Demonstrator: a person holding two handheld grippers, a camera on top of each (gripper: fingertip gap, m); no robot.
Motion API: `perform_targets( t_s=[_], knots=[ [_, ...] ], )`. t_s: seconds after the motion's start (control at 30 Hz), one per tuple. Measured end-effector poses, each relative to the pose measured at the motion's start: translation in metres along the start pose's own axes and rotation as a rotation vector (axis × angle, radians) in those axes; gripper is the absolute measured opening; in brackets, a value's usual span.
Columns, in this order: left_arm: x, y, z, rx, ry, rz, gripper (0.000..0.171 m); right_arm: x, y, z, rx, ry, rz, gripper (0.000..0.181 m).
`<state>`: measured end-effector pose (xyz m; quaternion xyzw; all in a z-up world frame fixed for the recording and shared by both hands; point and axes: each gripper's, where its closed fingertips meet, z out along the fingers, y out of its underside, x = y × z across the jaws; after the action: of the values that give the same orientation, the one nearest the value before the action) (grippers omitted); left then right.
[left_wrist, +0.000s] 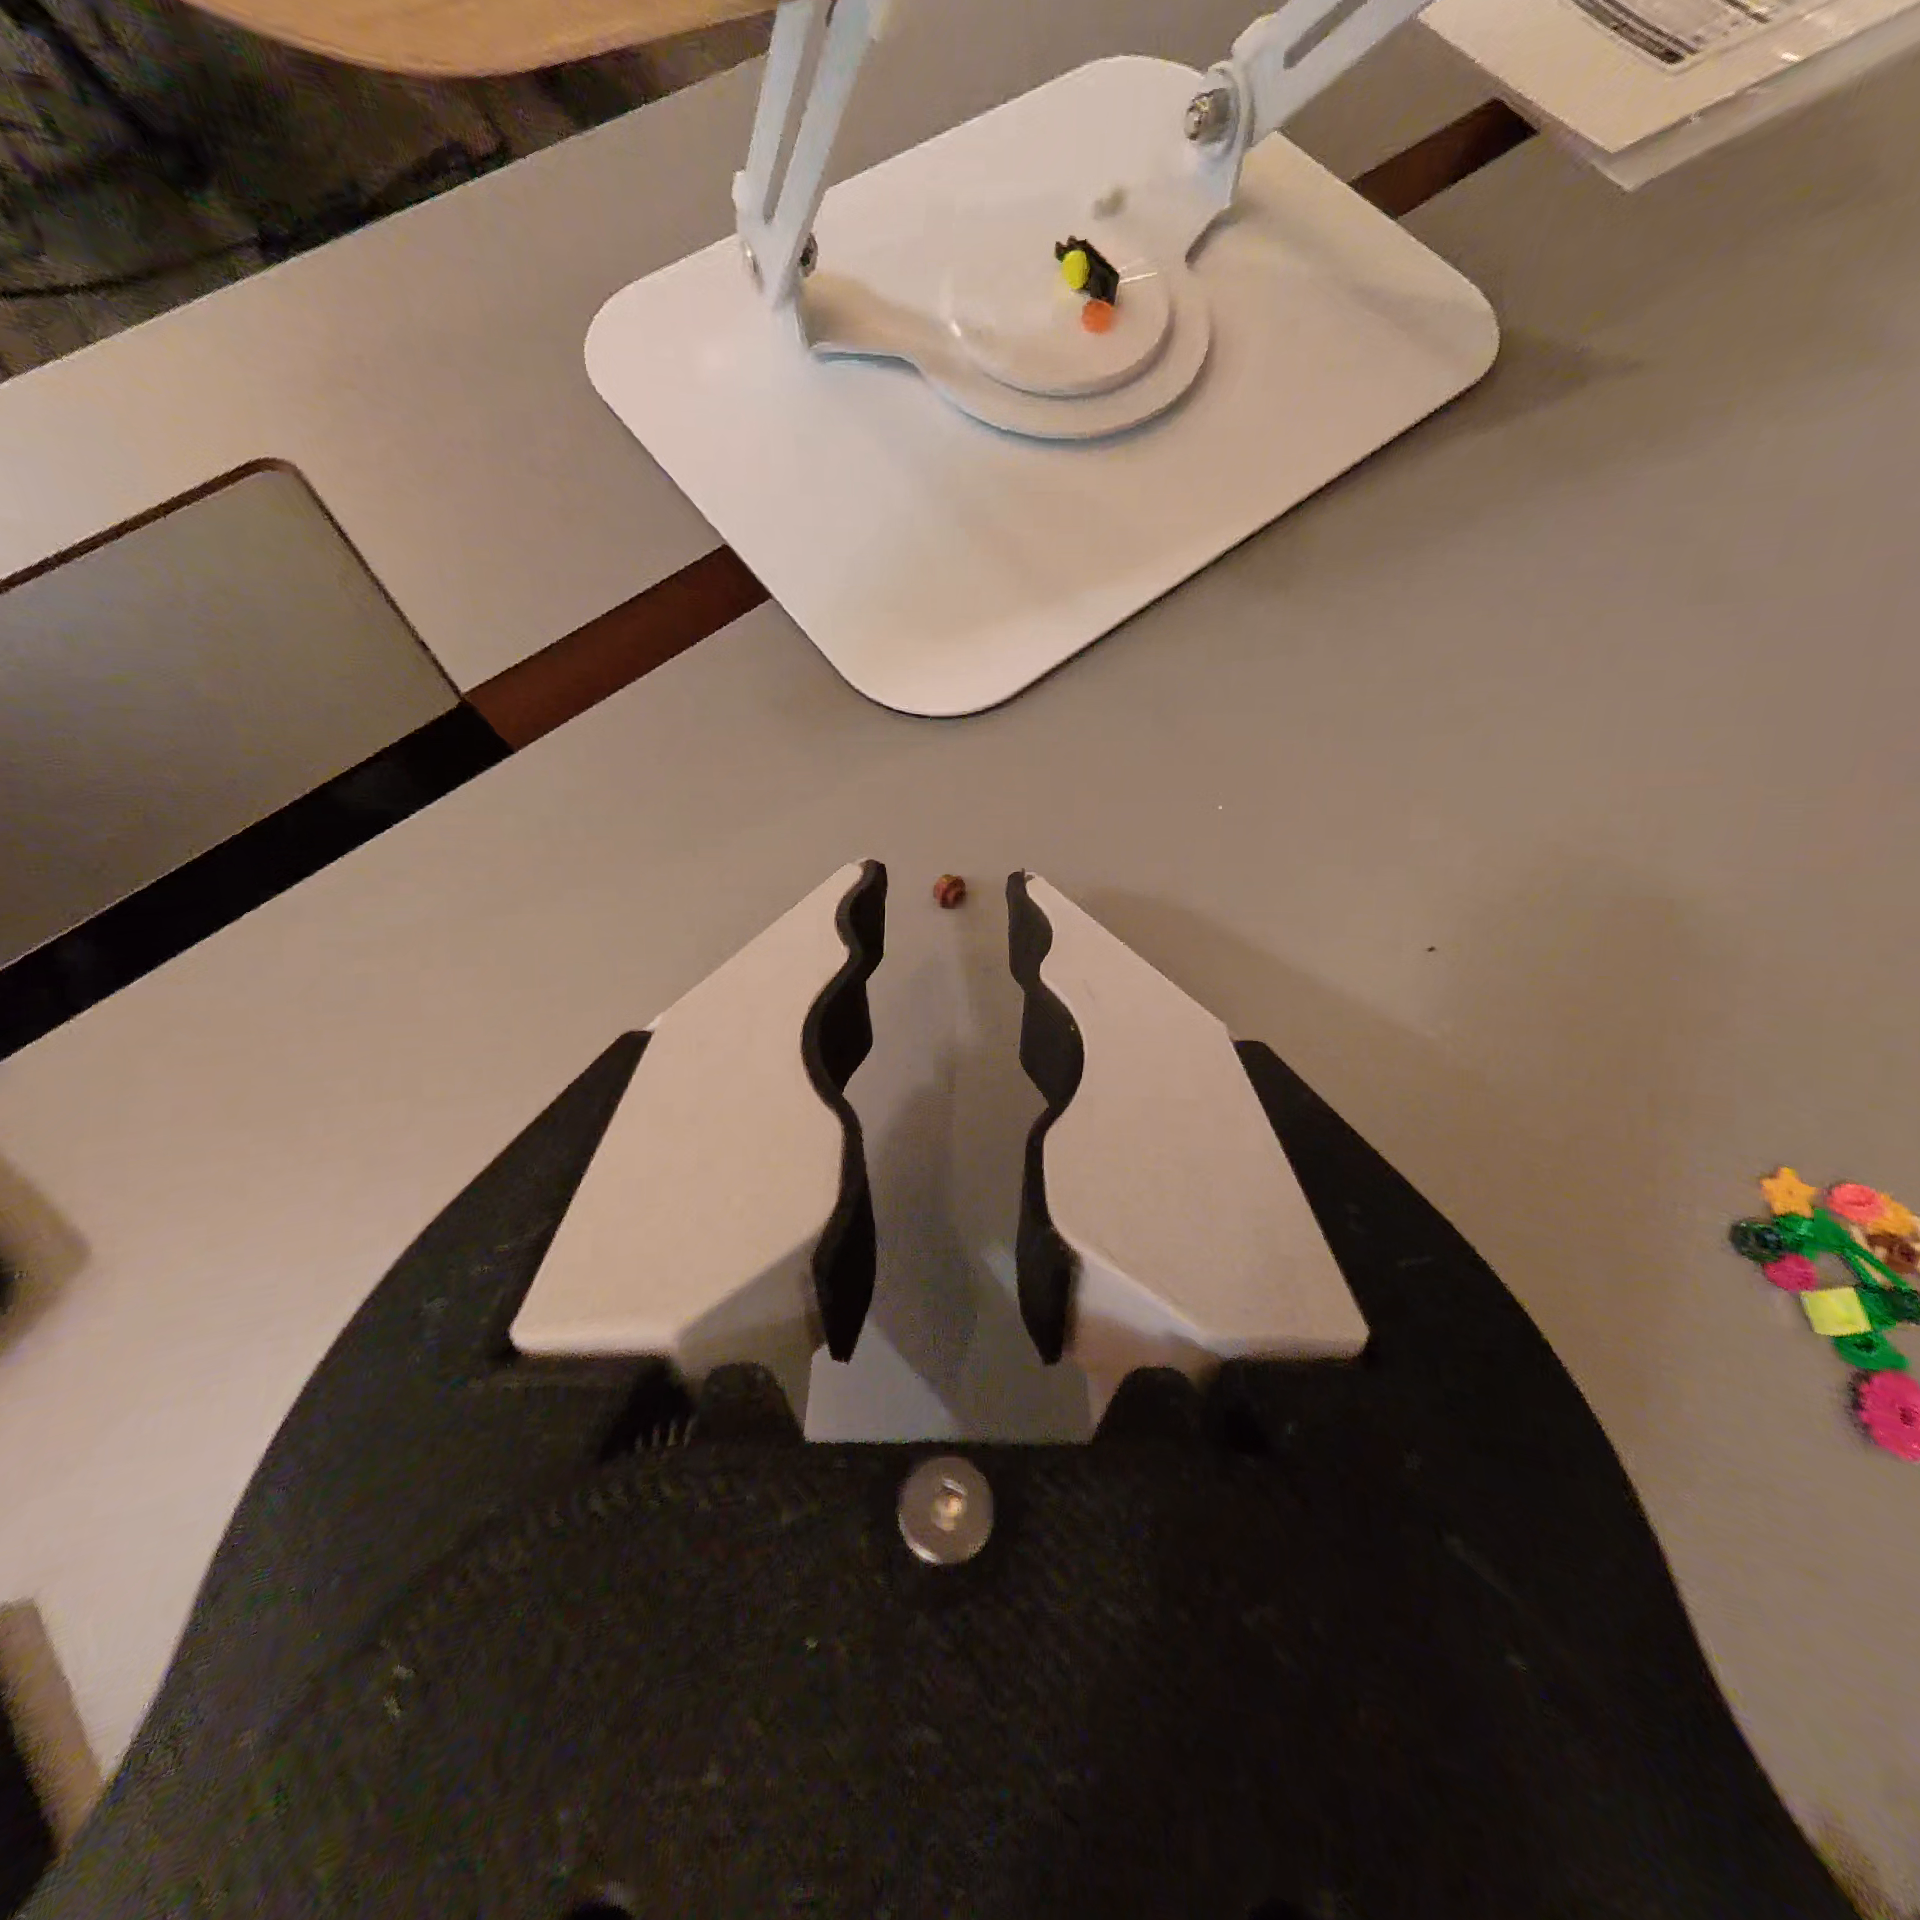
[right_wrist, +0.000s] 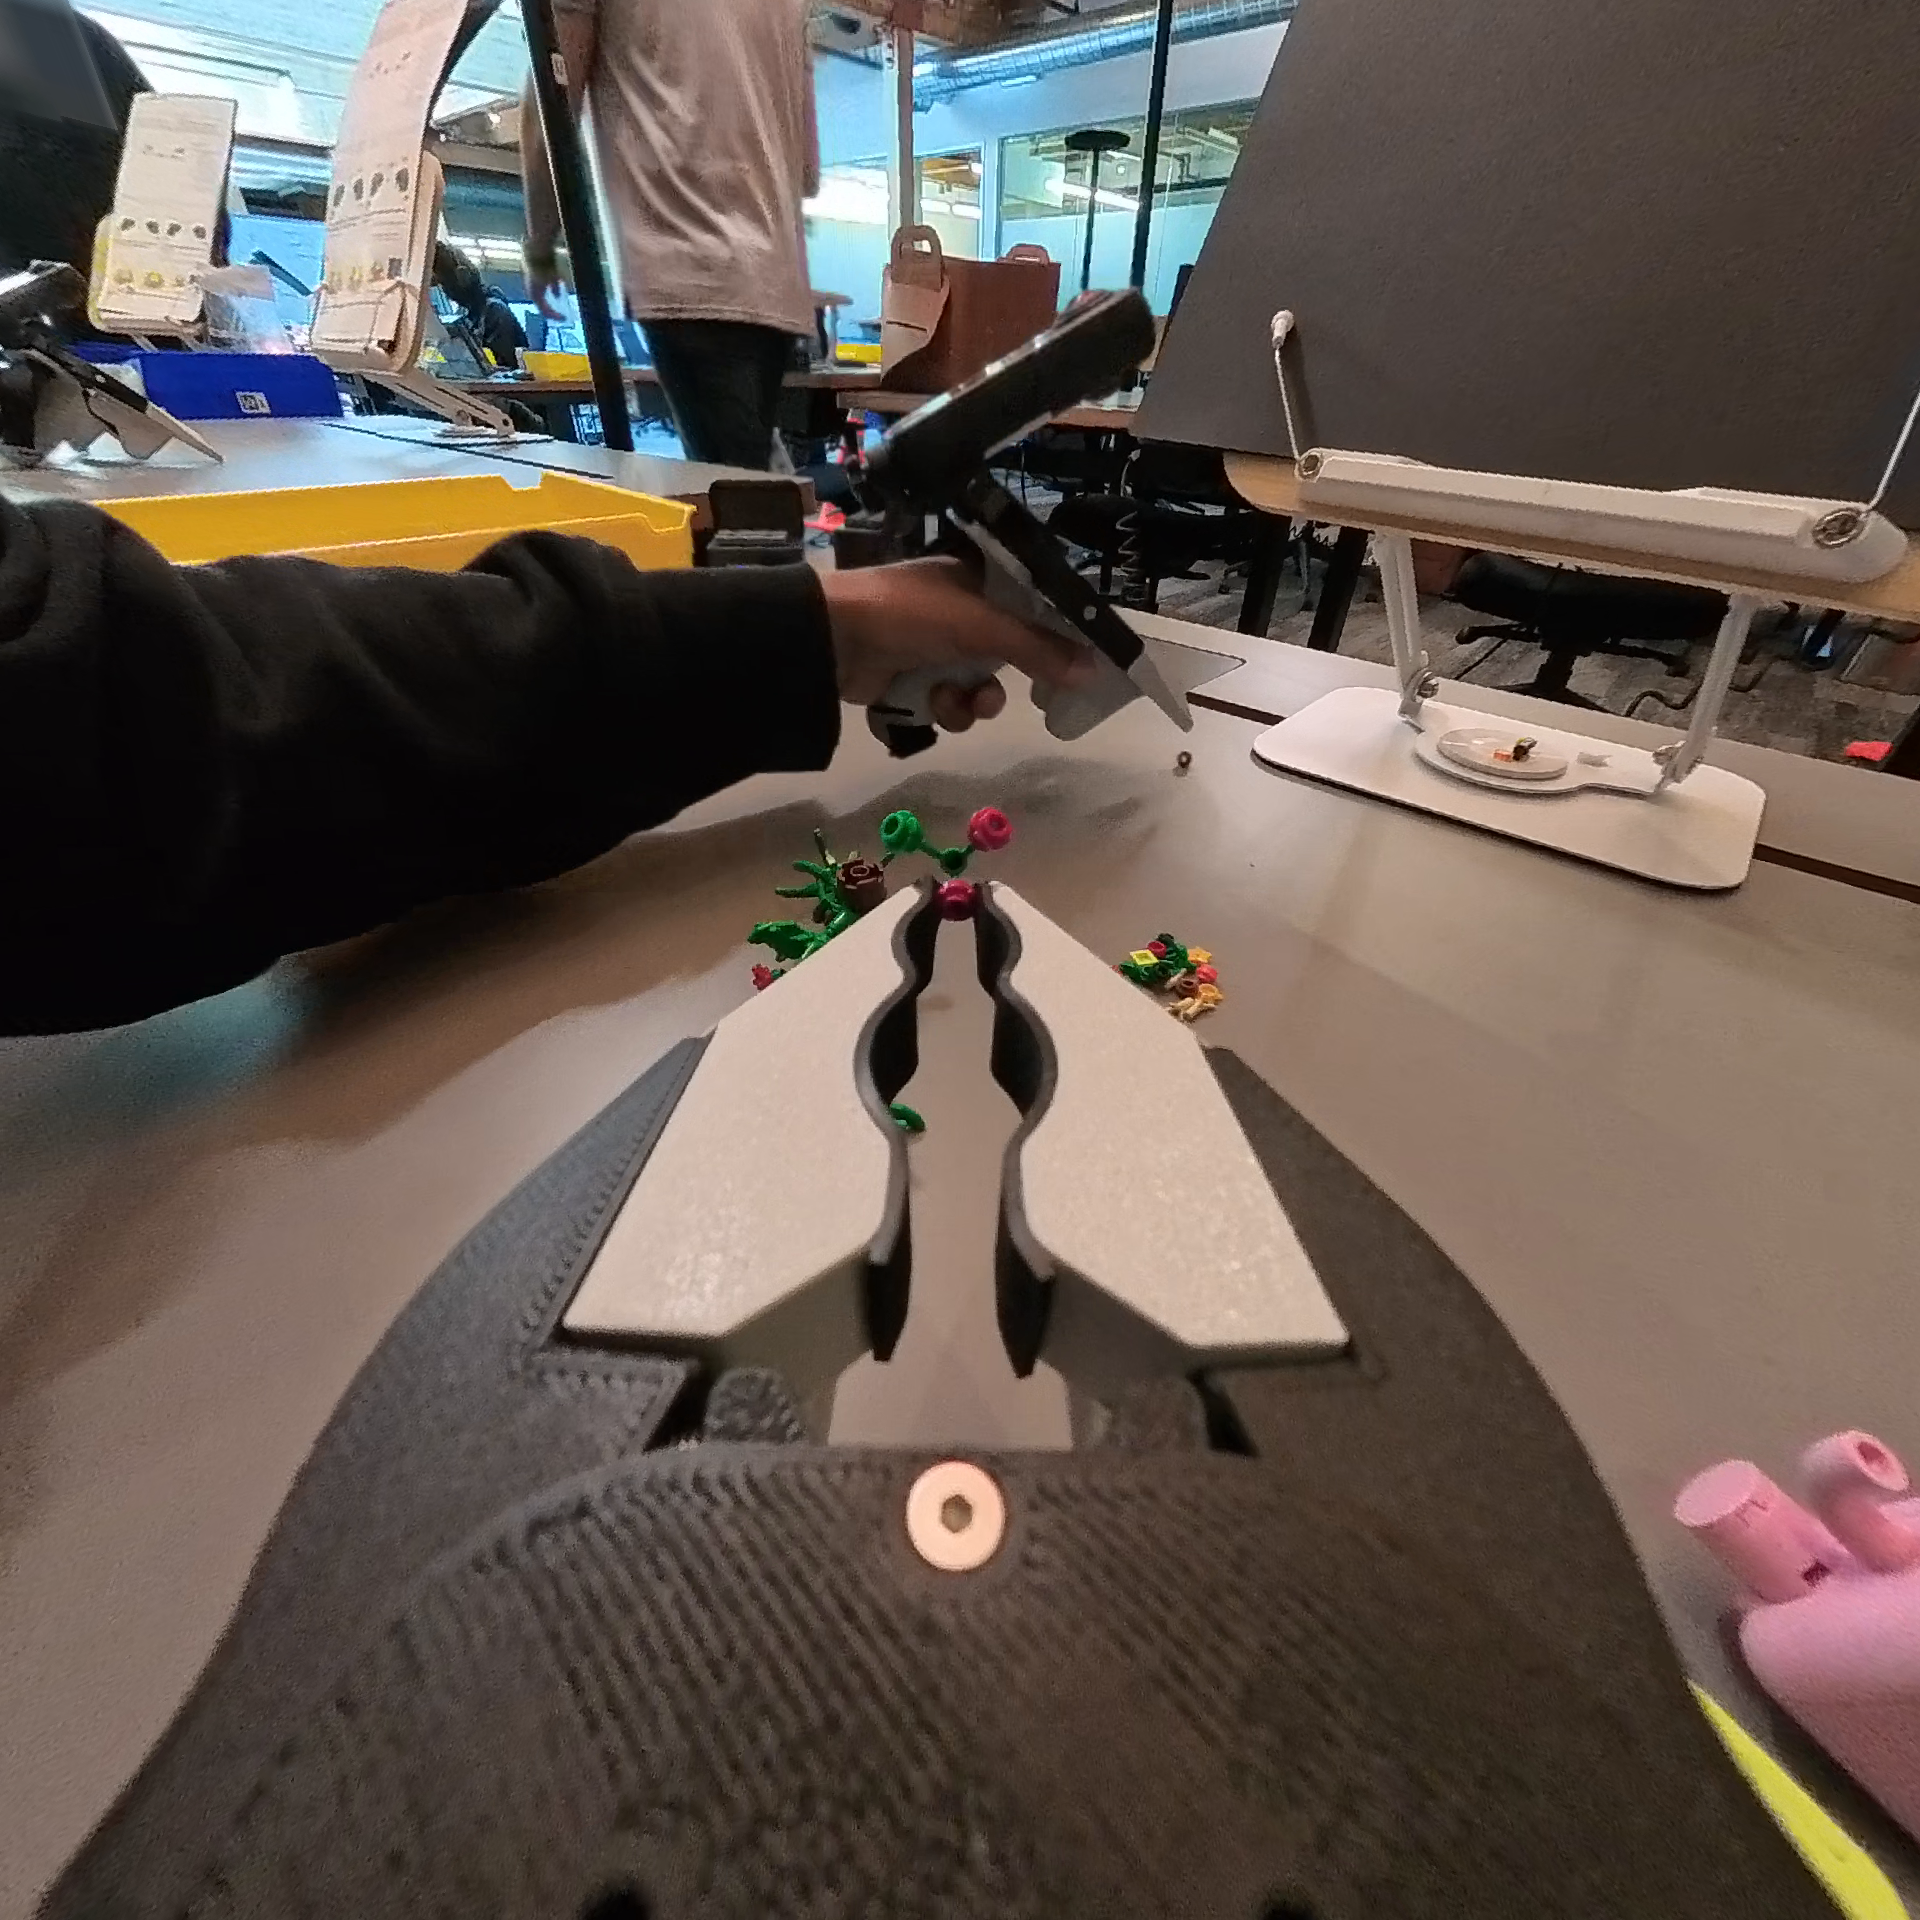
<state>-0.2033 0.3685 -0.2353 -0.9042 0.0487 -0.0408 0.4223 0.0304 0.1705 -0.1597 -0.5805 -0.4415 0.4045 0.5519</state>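
The left claw (left_wrist: 947, 883) tilts down toward the grey table (left_wrist: 1455, 831), its tips apart, a tiny brown stud (left_wrist: 948, 890) lying loose between them. A black-sleeved arm (right_wrist: 416, 717) carries it. The right claw (right_wrist: 956, 896) lies low, tips narrowly parted beside a magenta flower (right_wrist: 956, 900) on a green toy plant (right_wrist: 831, 894); whether they pinch it, I cannot tell. Its stem is mostly hidden. Right of the claw sits a blurry pile of small pieces (right_wrist: 1174, 971).

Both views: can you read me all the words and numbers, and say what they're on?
White sheet, top right of the left wrist view: printed lines, too blurred to read.
Tan cards on stands, right wrist view: print too small to read.
Blue bin: small label, unreadable.
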Motion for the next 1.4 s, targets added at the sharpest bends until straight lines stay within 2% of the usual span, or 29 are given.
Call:
perform_targets(
  t_s=[0.3,0.33,0.5,0.57,0.63,0.7,0.73,0.83,0.97,1.17,1.3,1.4],
  knots=[
    [-0.003,0.015,0.02,-0.074,0.024,0.033,0.011,0.002,0.0,0.0,0.003,-0.009,0.028,0.005],
    [-0.002,0.015,0.02,-0.071,0.026,0.034,0.004,0.002,-0.001,0.0,0.004,-0.009,0.029,0.005],
    [0.013,0.009,0.013,-0.041,0.082,0.061,0.003,0.002,0.0,0.0,0.004,-0.01,0.031,0.005],
    [0.033,0.007,0.004,-0.032,0.16,0.065,0.003,0.002,-0.001,0.0,0.005,-0.011,0.032,0.005],
    [0.076,0.008,-0.013,-0.03,0.342,0.113,0.002,0.002,-0.001,0.0,0.006,-0.012,0.031,0.005],
    [0.126,0.023,-0.035,-0.078,0.55,0.233,0.003,0.002,-0.001,0.0,0.007,-0.012,0.03,0.005],
    [0.142,0.035,-0.041,-0.118,0.591,0.304,0.003,0.002,-0.001,0.0,0.006,-0.013,0.029,0.005],
    [0.156,0.068,-0.044,-0.233,0.523,0.505,0.003,0.001,-0.001,-0.001,0.009,-0.013,0.027,0.005],
    [0.164,0.079,-0.048,-0.266,0.523,0.509,0.003,0.001,-0.002,-0.001,0.014,-0.014,0.026,0.005],
    [0.163,0.062,-0.058,-0.195,0.517,0.477,0.008,0.001,-0.002,-0.002,0.018,-0.016,0.028,0.005],
    [0.175,0.017,-0.066,-0.031,0.523,0.446,0.007,0.002,-0.002,-0.002,0.017,-0.02,0.034,0.005],
    [0.195,-0.021,-0.052,0.019,0.499,0.48,0.01,0.002,-0.002,-0.002,0.019,-0.026,0.039,0.005]
  ],
)
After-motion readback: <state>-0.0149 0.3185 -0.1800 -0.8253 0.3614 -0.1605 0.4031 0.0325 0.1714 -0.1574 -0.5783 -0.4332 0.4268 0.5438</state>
